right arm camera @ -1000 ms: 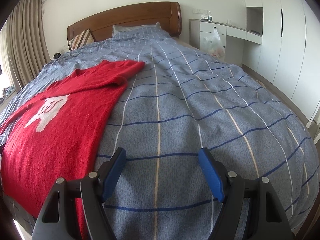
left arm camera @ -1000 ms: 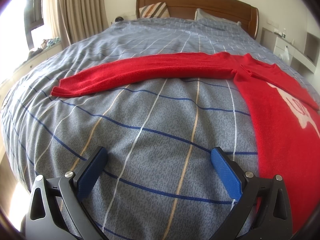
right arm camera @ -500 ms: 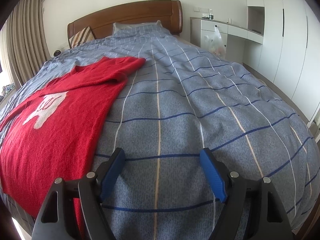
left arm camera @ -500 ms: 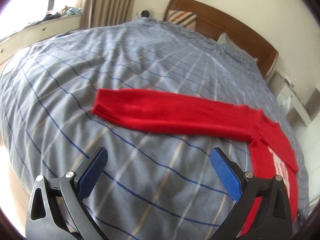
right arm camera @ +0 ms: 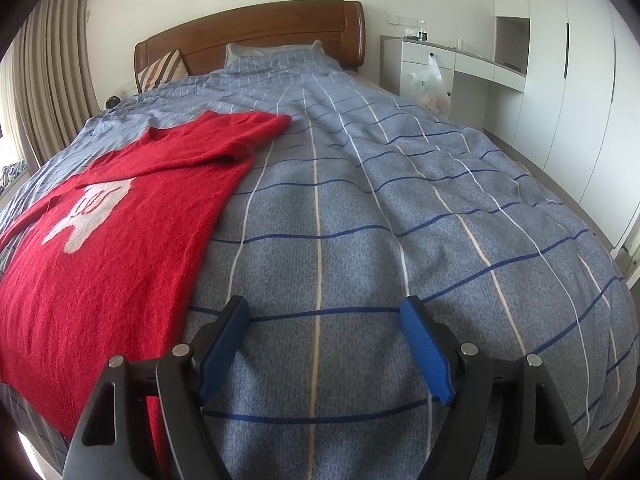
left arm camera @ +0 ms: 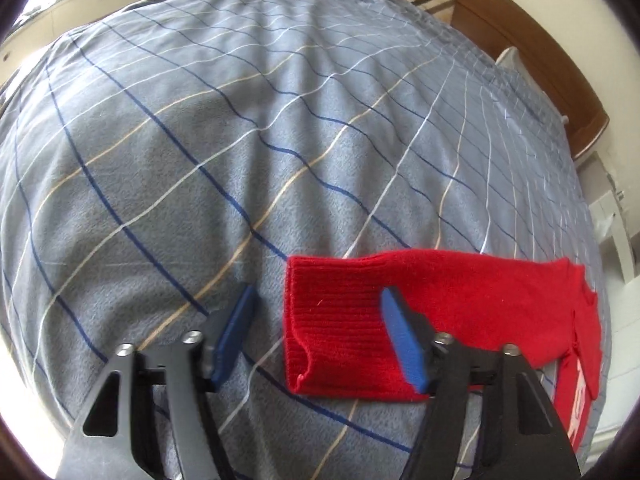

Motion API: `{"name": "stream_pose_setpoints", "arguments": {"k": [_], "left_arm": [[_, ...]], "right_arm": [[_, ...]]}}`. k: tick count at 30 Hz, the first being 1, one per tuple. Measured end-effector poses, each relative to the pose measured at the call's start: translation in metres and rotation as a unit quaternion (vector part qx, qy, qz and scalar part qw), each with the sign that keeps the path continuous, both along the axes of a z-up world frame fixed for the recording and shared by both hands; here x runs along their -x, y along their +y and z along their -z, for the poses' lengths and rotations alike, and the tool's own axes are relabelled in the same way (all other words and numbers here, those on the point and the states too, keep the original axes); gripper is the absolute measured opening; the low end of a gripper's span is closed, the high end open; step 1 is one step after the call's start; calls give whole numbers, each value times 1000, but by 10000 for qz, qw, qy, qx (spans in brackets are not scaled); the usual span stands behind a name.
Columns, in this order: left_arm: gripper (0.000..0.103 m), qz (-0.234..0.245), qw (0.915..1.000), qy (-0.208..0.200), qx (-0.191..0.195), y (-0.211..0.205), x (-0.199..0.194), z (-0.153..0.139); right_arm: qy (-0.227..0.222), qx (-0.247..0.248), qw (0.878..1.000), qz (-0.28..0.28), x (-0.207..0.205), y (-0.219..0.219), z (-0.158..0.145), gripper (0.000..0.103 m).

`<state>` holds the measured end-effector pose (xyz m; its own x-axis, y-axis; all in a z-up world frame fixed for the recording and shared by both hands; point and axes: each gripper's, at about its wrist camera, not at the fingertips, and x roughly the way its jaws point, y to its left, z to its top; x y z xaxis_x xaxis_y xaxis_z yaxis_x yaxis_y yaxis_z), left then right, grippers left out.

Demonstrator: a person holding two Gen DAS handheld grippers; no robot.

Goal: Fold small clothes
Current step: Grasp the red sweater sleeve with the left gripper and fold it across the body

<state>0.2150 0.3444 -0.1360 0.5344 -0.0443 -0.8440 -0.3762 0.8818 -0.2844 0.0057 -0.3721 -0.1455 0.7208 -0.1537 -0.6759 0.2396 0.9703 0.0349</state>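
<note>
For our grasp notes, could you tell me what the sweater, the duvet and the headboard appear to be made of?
Sweater: red knit, probably wool or acrylic; ribbed cuff and fuzzy nap show.
Duvet: matte woven or brushed fabric, maybe cotton; speckled grey-blue with printed check lines, soft wrinkles.
Headboard: brown wood or wood veneer, smooth with a slight sheen.

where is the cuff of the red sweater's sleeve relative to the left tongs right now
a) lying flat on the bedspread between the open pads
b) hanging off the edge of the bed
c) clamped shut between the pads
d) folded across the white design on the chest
a: in the left wrist view the cuff lies flat on the bedspread, with the left tongs spread wide to either side of it and not closed on anything.
</note>
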Motion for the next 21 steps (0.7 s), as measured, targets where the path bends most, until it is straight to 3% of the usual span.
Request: {"name": "stream_pose_setpoints", "arguments": {"k": [1, 2, 5, 9, 11, 15, 18, 21], "left_arm": [[10, 10, 10000, 69, 10, 0, -4, -1], [5, -28, 9999, 135, -20, 0, -6, -5], [3, 51, 9996, -5, -260, -10, -12, -38], [3, 733, 9933, -532, -712, -69, -32, -114], [3, 1212, 9858, -881, -755, -116, -43, -152], [3, 2232, 9621, -1392, -716, -226, -63, -206], [3, 2820, 9456, -1535, -523, -302, -75, -218], [3, 3258, 9326, -1505, -387, -369, -82, -208]], "right_arm": [[1, 0, 10000, 2, 0, 0, 0, 78], [0, -6, 10000, 3, 0, 0, 0, 78], [-4, -54, 10000, 13, 2, 0, -1, 78], [3, -99, 10000, 9, 1, -1, -1, 78], [4, -140, 9999, 14, 0, -2, -1, 78], [-9, -225, 9997, 21, 0, -4, -1, 79], [-23, -290, 9996, 14, 0, -5, -1, 79], [-24, -297, 9996, -12, 0, -4, -2, 78]]}}
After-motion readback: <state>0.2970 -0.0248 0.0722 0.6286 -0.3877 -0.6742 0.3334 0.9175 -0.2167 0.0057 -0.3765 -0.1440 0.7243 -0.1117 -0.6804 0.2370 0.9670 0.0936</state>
